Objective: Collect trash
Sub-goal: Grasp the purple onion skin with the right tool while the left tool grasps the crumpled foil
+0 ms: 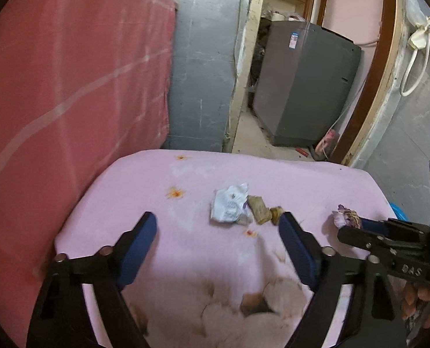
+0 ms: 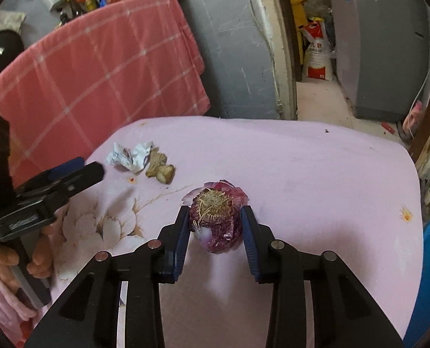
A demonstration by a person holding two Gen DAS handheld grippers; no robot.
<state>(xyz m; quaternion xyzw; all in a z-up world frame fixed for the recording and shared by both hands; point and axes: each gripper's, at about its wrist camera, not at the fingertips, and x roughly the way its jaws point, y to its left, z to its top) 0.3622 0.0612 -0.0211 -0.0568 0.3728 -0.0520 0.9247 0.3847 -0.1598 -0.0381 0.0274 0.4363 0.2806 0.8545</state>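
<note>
My right tongs [image 2: 215, 226] are matt black plastic with dull blue rubbery pads and small shiny metal pins, and so are my left tongs [image 1: 218, 232]. The papery purple onion end [image 2: 216, 217] has dry, fibrous roots and glossy skin. The soft pink flowered cloth [image 2: 316, 174] on the surface looks matt and stained. The crumpled white paper wrapper [image 1: 229, 204] is creased; the tan peel scraps [image 1: 260, 210] look rough.

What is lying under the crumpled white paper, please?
The crumpled white paper rests on the pink cloth, with brown scraps touching its side. Whether anything lies beneath the paper cannot be seen; it covers that spot.
</note>
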